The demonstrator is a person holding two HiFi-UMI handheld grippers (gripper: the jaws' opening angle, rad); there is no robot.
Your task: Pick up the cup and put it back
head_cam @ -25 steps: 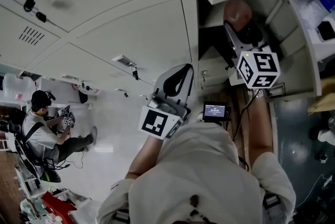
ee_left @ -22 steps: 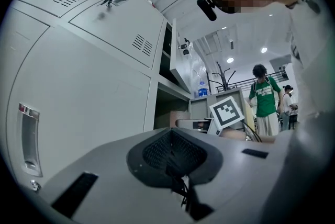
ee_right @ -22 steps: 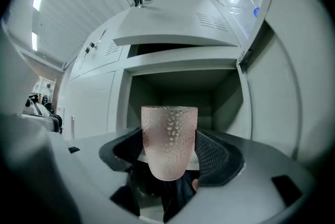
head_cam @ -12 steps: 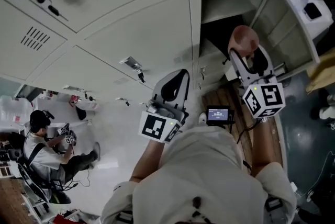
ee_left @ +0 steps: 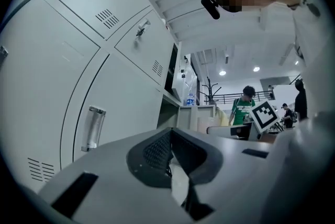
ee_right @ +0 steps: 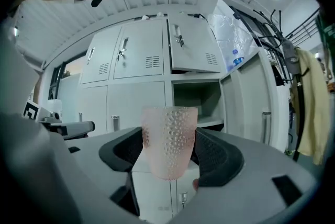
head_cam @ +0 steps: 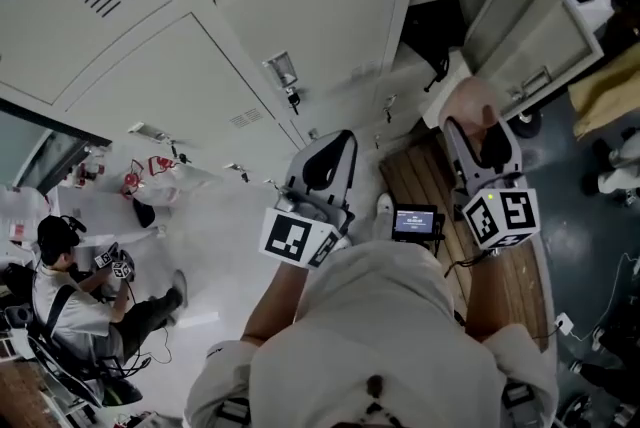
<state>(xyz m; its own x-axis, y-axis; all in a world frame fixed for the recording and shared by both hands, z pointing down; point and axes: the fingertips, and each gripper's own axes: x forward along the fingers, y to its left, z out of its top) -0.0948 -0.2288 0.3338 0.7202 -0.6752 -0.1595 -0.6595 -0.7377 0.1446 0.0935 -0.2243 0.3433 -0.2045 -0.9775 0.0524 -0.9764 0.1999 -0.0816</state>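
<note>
Right claw (ee_right: 170,154) is clenched on the pink translucent dimpled cup (ee_right: 169,139), one jaw on each side of its lower wall, cup upright. The cup is off every surface, carried in the air in front of the grey metal lockers (ee_right: 133,63), facing the open locker compartment (ee_right: 196,97) and clear of its shelf edge. Left claw (ee_left: 170,157) is closed on itself with nothing between the jaws, and idle.

Handling, my guess: light, stiff, thin-walled. The dimples give the pads some bite, so slip risk looks low. I can't tell glass from plastic, so I treat it as breakable, squeeze moderately and set it down without a knock. The best hold is mid-wall below the rim, roughly where it is held now.

Hard to see: in the head view the right claw's body covers most of the cup (head_cam: 470,101) and only a pinkish top shows. The pad contact itself is partly hidden by the jaw housings. The compartment's far corners are dark. The cup looks empty, but I'm not sure.
</note>
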